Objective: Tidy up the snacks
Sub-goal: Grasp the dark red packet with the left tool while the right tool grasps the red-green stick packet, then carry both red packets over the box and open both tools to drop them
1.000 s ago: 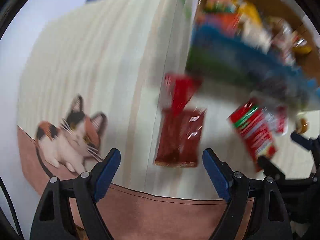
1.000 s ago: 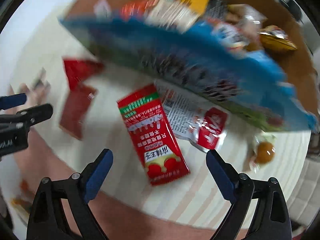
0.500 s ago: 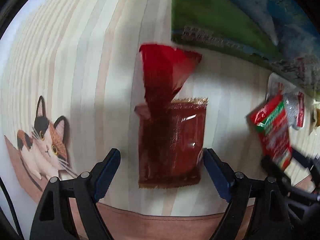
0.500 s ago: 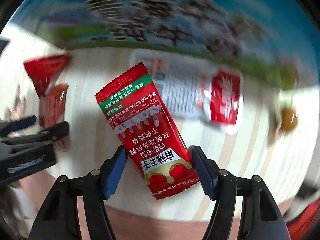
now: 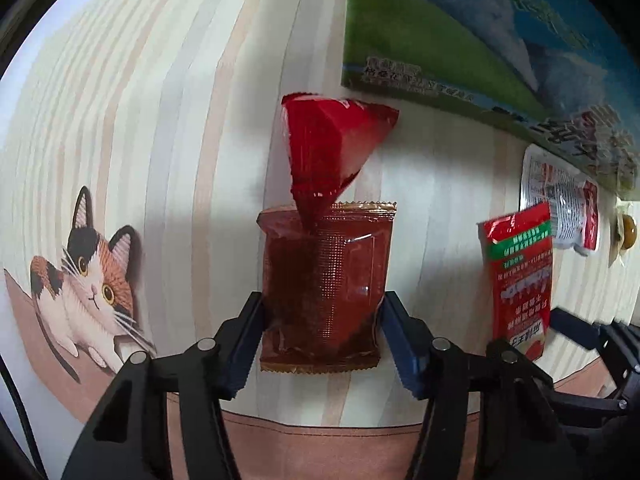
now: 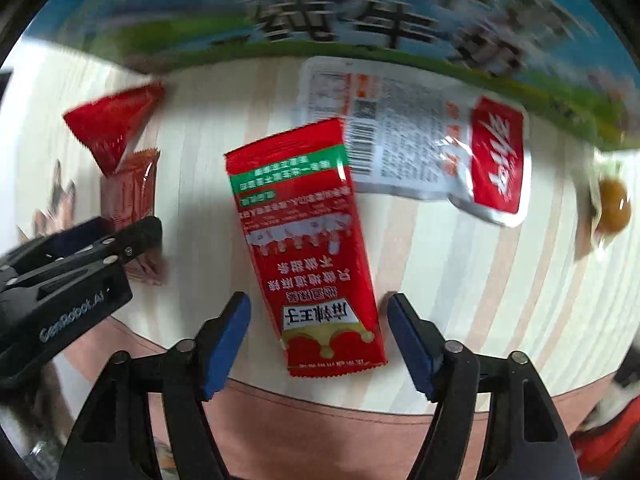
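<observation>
A dark red clear snack packet (image 5: pixel 324 292) lies flat on the striped mat (image 5: pixel 160 120). My left gripper (image 5: pixel 320 340) has its blue pads against both side edges of this packet. A bright red triangular packet (image 5: pixel 328 148) lies on its far end. My right gripper (image 6: pixel 320 336) is open around the near end of a long red and green packet (image 6: pixel 308 240), with gaps on both sides. This packet also shows in the left wrist view (image 5: pixel 520 276). A silver and red pouch (image 6: pixel 420 140) lies behind it.
A big blue and green box (image 5: pixel 480 32) with a landscape print stands along the far side of the mat. A small wrapped brown sweet (image 6: pixel 612 204) lies at the right. A cat picture (image 5: pixel 88 276) is printed on the mat at the left.
Both grippers have come down and forward onto their packets. The left jaws have narrowed onto the dark red packet. The right jaws narrowed half a second ago and now stand wider.
</observation>
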Demonstrator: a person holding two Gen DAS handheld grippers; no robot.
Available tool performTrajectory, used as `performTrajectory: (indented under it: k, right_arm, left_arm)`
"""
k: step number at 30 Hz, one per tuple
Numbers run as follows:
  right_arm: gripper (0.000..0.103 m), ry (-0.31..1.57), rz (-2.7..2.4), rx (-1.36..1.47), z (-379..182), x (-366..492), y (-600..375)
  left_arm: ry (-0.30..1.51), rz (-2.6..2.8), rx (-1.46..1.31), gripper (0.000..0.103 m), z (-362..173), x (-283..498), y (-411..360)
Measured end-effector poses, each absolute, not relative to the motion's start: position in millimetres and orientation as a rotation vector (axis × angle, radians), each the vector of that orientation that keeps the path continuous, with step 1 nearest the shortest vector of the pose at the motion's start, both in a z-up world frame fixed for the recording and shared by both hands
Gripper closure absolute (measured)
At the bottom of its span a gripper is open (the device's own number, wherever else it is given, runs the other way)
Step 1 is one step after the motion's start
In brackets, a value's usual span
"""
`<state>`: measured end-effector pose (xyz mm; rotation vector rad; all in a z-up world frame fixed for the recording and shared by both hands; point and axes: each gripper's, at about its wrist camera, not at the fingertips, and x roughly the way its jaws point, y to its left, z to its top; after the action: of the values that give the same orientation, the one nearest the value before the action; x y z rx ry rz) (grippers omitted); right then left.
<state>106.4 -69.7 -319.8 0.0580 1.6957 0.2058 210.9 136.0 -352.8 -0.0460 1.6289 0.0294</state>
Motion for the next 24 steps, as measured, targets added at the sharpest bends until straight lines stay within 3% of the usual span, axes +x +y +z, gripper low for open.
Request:
performTrajectory:
  k: [2,4,6,8,24]
  right_arm:
    - [0.029,1.677,0.188,-0.03,-318,106,-61]
    - [0.036,1.643,0.157,-0.086,-315,105,-57]
    - [0.051,1.596,0.153,-0.106,-309,102,-54]
    - [0.055,1.582,0.146,-0.091,-307,98,-55]
    - [0.06,1.586,0.171,0.196,-292,29,-145]
  left_arm:
    - [1.631,0.032,-0.036,0.047,-354,203,132]
    - [1.63,0.037,-0.034,0.047,-355,193,130]
    - [1.627,0.042,-0.032,0.047,-354,186,128]
    - [1.625,0.046,-0.033,0.047,-353,178,124]
    - [1.569,0.036,-0.027,0.048,-332,116,106]
